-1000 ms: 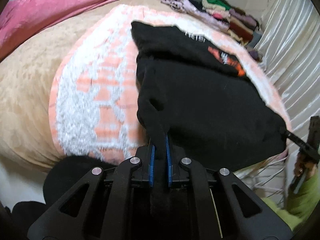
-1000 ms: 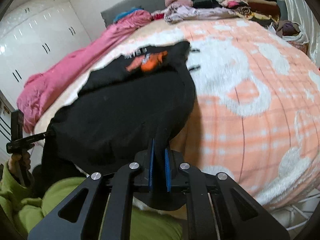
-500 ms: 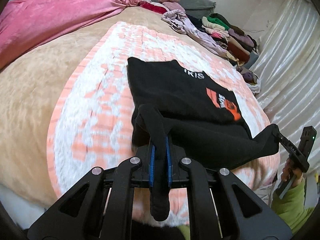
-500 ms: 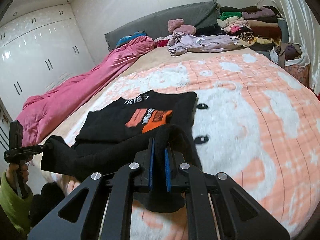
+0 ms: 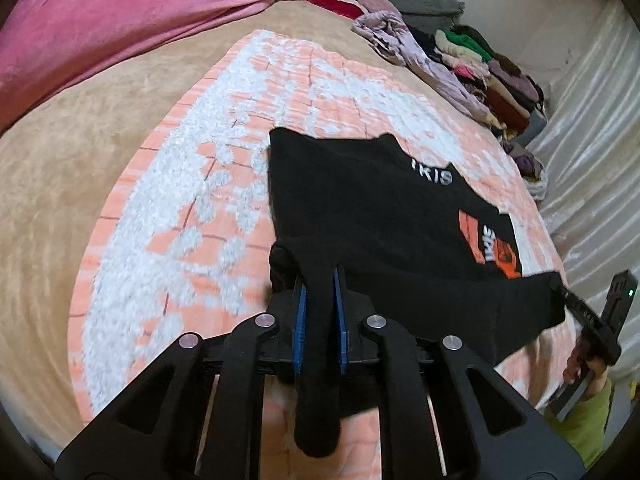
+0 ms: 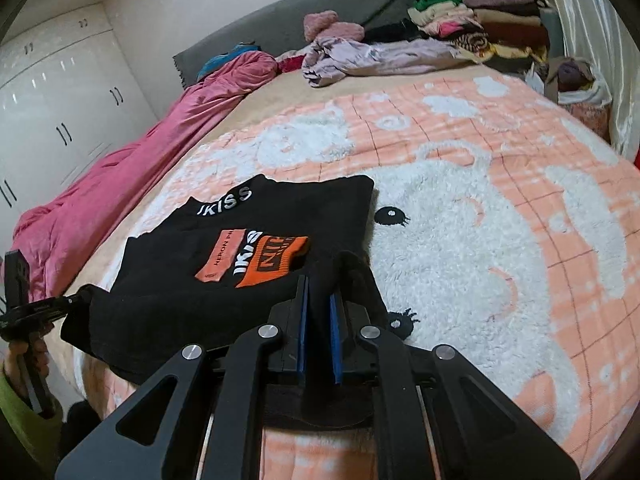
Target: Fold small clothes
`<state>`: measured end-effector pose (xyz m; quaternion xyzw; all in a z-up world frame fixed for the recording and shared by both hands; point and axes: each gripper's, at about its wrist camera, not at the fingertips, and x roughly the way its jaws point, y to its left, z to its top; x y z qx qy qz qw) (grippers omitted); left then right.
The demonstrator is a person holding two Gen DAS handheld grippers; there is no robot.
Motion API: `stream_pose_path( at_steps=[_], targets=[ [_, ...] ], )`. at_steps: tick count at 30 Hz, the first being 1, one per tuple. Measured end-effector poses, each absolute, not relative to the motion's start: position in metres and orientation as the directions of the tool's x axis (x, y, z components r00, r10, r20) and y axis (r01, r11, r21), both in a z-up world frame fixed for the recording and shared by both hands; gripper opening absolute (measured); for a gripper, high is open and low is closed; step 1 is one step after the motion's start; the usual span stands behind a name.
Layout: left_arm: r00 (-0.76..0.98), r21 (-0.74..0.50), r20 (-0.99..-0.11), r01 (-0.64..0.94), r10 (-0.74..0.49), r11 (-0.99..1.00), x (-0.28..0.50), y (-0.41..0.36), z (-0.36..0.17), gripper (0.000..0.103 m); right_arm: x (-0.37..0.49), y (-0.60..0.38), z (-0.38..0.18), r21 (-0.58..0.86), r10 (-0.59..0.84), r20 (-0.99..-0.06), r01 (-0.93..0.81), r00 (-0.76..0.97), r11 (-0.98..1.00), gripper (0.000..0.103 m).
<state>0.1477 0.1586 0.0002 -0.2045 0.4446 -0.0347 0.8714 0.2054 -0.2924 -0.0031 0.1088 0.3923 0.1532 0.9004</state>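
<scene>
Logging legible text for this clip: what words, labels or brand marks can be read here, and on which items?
"JKISS": white letters at the collar of the black printed T-shirt, cut to "IKIS" in the left wrist view.
"HERON P...": salmon patch on its chest, the rest cut off.
Orange patch lettering: too distorted to read.
Nothing else legible.

- You can read white "JKISS" at the neckline of the black shirt (image 6: 240,248).
- Its orange chest patch (image 6: 221,255) reads "HERON P…"; the rest is illegible.

Pink quilt (image 6: 120,184), clothes pile (image 6: 480,24), white wardrobe (image 6: 52,120), possibly grey headboard (image 6: 288,28).
</scene>
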Motion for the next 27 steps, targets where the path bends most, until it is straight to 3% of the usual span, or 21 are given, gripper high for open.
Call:
stream_pose_path(
  at_steps=[3, 4, 8, 19, 21, 23, 24, 27],
  targets=[
    [0.609, -0.404, -0.751, -0.116, -0.256, 0.907, 0.149, 0.159, 0.003, 0.023, 0.206, -0.297, -0.003, 0.342, 0.377, -0.668, -0.186, 0.641, 0.921, 0.016],
    [0.613, -0.409, -0.745, -0.11, -0.262, 0.906, 0.147, 0.159, 0.005, 0.028, 0.204, -0.298, -0.002, 0.349, 0.384, -0.665, -0.187, 0.64, 0.918, 0.024],
    [0.629, -0.424, -0.728, -0.101, -0.273, 0.9, 0.133, 0.159, 0.012, 0.034, 0.192, -0.302, 0.002, 0.332, 0.365, -0.662, -0.181, 0.654, 0.926, 0.034],
    [0.589, -0.444, -0.743, -0.08, -0.317, 0.892, 0.098, 0.151, -0.006, 0.043, 0.163, -0.3, -0.005, 0.311, 0.357, -0.694, -0.187, 0.625, 0.932, 0.036],
    [0.575, -0.422, -0.76, -0.079, -0.304, 0.903, 0.102, 0.145, -0.01, 0.043, 0.166, -0.298, -0.007, 0.307, 0.358, -0.705, -0.192, 0.612, 0.932, 0.035],
    [0.573, -0.393, -0.771, -0.081, -0.279, 0.916, 0.105, 0.141, -0.01, 0.026, 0.168, -0.292, -0.008, 0.295, 0.358, -0.711, -0.206, 0.605, 0.933, 0.02],
    [0.576, -0.365, -0.777, -0.08, -0.256, 0.928, 0.106, 0.139, -0.008, 0.01, 0.168, -0.29, -0.007, 0.289, 0.36, -0.709, -0.216, 0.607, 0.933, 0.017],
    [0.578, -0.37, -0.772, -0.074, -0.262, 0.926, 0.111, 0.141, -0.003, 0.005, 0.171, -0.287, -0.001, 0.295, 0.379, -0.696, -0.238, 0.609, 0.925, 0.008]
  ],
)
